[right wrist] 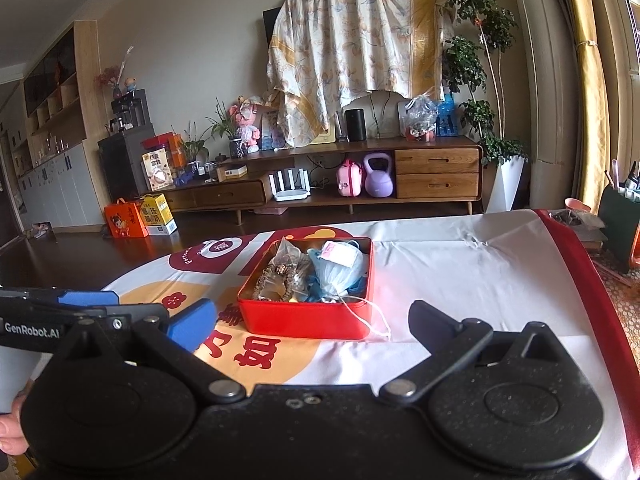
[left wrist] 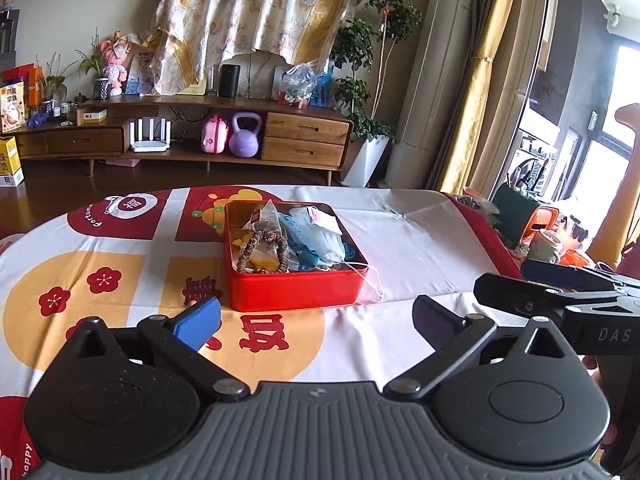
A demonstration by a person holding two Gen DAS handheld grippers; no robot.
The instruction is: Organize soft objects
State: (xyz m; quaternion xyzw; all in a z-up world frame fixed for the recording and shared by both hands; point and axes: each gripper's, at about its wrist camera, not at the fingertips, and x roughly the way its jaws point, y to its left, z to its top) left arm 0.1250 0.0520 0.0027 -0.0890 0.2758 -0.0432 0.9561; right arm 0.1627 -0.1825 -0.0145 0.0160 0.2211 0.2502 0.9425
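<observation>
Left wrist view: the left hand-held gripper [left wrist: 316, 316] stands released, its two blue pads wide apart with nothing between them. The red tin [left wrist: 294, 278] sits on the worktop [left wrist: 420, 240] straight ahead of it, just beyond the pads and slightly toward the left pad. The tin lies with a near wall facing this gripper, so its short depth runs away from the camera. Inside it, a brown beaded loop [left wrist: 262, 252] lies in the left half, blue and white masks [left wrist: 320, 240] fill the right half, and a clear packet [left wrist: 260, 216] leans at the back left. A white mask strap [left wrist: 370, 280] hangs over the tin's near right corner onto the cloth. The right hand-held gripper [left wrist: 552, 284] shows right of the tin, clear of it; its jaws cannot be judged from this side-on angle.

Right wrist view: the right hand-held gripper [right wrist: 312, 324] is also released and empty. The tin [right wrist: 308, 316] lies ahead and a little left of its midline, one corner turned toward it, with the strap [right wrist: 372, 320] trailing out from the near right of the tin. The left one [right wrist: 86, 308] shows left of the tin.

Both seem about equally near; judging by the strap's side, the right one looks better placed to tuck it in.
</observation>
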